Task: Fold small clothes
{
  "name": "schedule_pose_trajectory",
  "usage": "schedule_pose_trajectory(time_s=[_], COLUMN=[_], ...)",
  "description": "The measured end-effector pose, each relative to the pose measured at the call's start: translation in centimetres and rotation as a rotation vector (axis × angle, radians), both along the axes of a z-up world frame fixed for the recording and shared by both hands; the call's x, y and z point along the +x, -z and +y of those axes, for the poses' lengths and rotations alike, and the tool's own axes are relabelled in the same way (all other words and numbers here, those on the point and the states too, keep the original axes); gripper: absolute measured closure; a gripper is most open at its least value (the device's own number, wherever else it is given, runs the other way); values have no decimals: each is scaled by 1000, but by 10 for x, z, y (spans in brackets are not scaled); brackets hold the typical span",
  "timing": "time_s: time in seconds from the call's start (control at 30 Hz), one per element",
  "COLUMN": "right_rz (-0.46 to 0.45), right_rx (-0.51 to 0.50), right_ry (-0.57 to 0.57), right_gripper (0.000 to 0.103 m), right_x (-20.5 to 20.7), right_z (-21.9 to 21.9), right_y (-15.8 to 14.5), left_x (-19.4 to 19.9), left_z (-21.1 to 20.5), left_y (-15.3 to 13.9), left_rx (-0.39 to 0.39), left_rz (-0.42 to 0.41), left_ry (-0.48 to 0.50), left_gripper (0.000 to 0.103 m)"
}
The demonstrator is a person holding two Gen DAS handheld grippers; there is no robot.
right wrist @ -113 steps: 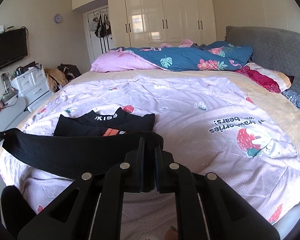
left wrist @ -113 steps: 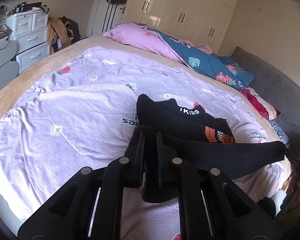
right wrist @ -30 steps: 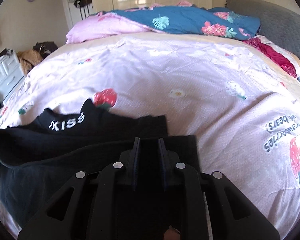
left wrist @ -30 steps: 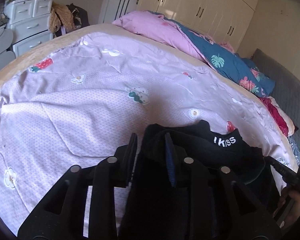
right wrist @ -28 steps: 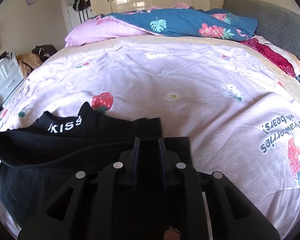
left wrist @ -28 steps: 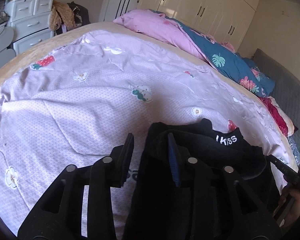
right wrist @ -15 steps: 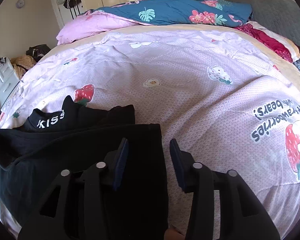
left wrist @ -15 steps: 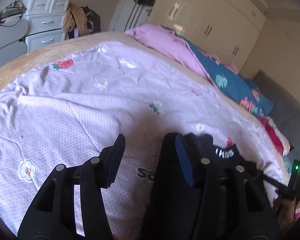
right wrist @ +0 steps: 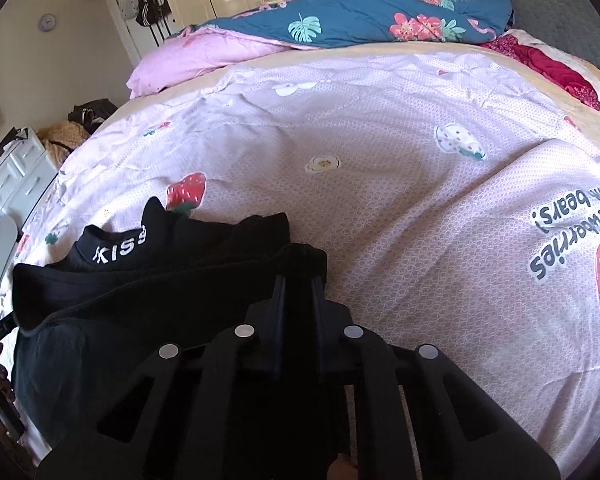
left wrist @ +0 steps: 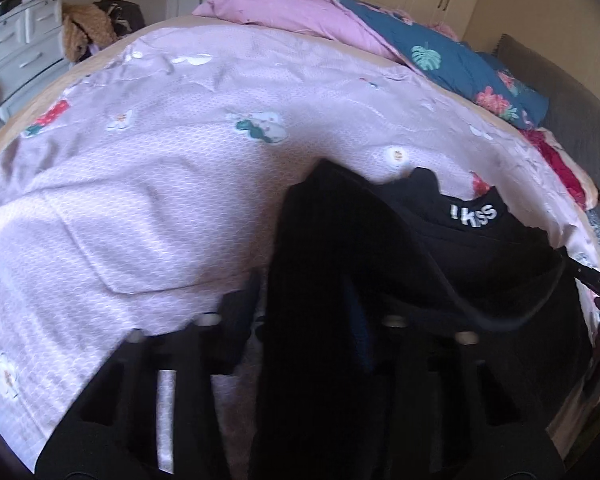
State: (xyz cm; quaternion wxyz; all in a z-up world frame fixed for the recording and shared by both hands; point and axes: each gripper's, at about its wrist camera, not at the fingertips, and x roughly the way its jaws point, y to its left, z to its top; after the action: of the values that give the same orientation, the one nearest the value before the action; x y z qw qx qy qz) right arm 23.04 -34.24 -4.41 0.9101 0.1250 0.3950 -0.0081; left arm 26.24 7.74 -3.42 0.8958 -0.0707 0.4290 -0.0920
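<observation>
Both claws' tips sit half-lost against black garment (right wrist: pixel 148 304).

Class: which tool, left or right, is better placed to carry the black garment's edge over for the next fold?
Right. The right tool is shut on the black garment at its corner. The left tool is open, with cloth only lying between its fingers.

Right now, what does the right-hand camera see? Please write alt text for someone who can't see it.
The right gripper is closed on the edge of a black garment lying on a lilac bedspread printed with strawberries. Another black piece lettered "KISS" lies just behind it, and a pink and blue floral duvet is heaped at the far side.
</observation>
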Motion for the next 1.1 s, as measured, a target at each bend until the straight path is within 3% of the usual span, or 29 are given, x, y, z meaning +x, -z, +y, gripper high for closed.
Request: schedule_pose_trajectory(time_s=[0.07, 0.13, 0.33, 0.53, 0.83, 1.1], right_rz=[-15, -39, -163, -264, -189, -112], right_rx=[1, 9, 31, -31, -66, -70], right_ry=[7, 17, 23, 18, 47, 67], right_gripper=[93, 93, 94, 94, 94, 92], right_x=[-3, -7, -23, -20, 8, 12], right_z=[-1, -4, -8, -1, 0, 1], right_y=[-3, -8, -36, -62, -37, -20], left_x=[-5, -10, -26, -28, -8, -6], left_z=[-2, 1, 17, 18, 10, 11], left_y=[-5, -14, -45, -60, -29, -22], left_rx=[21, 14, -73, -66, 9, 13], left_rz=[-28, -67, -157, -239, -175, -133], left_ry=[4, 0, -26, -63, -87, -89], left_gripper=[94, 98, 99, 99, 99, 95])
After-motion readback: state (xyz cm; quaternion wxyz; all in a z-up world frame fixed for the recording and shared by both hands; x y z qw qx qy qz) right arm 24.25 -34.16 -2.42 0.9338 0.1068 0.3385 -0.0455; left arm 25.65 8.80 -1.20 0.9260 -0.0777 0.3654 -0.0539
